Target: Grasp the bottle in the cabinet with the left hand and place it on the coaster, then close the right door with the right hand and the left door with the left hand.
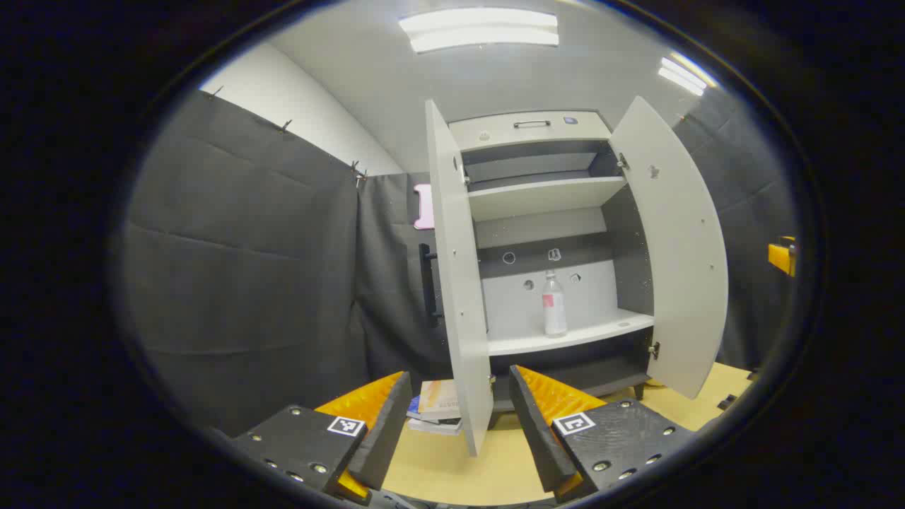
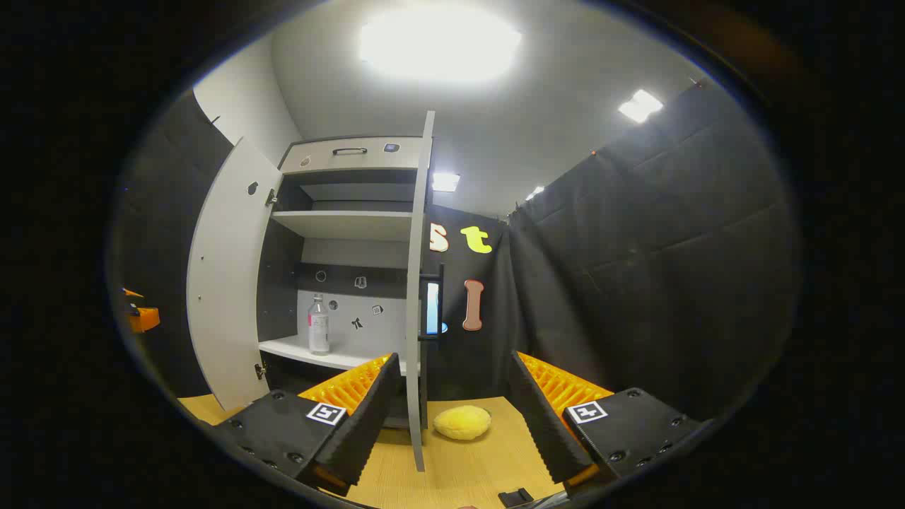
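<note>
On the lower shelf (image 1: 573,336) of the open cabinet (image 1: 530,131), the bottle (image 1: 554,305) stands upright, clear-bodied with a pale cap and a pinkish label, a little way in from the shelf's front edge and touching nothing else. From the right gripper view I see the same bottle (image 2: 319,324) near the left end of that shelf, close to the cabinet's dark side wall. Above it runs an upper shelf (image 1: 541,196), and above that a drawer front with a dark handle (image 1: 532,124). Both doors stand wide open: the left door (image 1: 459,283) swings toward my left hand-held gripper and shows almost edge-on, while the right door (image 1: 675,247) angles outward on the far side. In the right gripper view the right door (image 2: 418,290) is the one seen edge-on, just ahead of the fingers. My left hand-held gripper (image 1: 452,424) hangs low in front of the cabinet with its fingers spread apart and nothing between them; the left door's bottom edge falls in the gap beyond. My right hand-held gripper (image 2: 452,417) is likewise spread wide and holds nothing. The cabinet sits on a light wooden surface (image 1: 495,466). A small stack of books (image 1: 438,406) lies beside the cabinet's left foot, and a yellow, rounded soft object (image 2: 462,422) rests on the surface beside the right door.
</note>
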`<action>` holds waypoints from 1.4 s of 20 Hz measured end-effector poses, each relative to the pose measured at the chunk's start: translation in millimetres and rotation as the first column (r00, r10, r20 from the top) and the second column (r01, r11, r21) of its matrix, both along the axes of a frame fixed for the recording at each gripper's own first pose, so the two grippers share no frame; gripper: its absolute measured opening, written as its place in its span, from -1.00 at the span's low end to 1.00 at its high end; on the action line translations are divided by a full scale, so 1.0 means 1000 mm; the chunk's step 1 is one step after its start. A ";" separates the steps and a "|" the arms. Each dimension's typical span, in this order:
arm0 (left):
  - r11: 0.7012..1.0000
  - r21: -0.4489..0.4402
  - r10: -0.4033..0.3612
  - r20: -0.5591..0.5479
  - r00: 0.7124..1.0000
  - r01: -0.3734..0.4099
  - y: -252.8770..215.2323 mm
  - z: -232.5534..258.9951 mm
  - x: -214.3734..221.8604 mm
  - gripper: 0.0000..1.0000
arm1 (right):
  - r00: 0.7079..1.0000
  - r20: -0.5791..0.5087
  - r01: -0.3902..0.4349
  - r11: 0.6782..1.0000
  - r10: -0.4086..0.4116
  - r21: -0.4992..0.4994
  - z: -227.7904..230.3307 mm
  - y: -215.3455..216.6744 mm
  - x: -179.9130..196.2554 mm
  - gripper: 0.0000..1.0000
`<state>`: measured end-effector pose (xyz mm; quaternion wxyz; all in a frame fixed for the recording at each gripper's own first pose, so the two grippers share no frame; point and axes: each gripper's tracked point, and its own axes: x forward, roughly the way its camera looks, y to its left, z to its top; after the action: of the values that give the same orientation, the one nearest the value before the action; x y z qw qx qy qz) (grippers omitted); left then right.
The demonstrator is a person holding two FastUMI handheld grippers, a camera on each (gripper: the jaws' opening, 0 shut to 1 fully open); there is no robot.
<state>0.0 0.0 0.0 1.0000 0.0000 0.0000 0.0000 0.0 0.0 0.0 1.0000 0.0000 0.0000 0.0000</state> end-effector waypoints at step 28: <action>0.998 -0.032 -0.048 0.050 0.998 0.049 -0.087 0.034 0.036 0.62 | 0.998 -0.023 -0.063 0.998 0.063 0.000 -0.036 -0.033 0.011 0.94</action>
<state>36.2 -86.7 34.1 0.9993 -0.0168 -0.0246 -0.0243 10.7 -33.4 -35.7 0.9994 -0.0005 0.0113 0.0317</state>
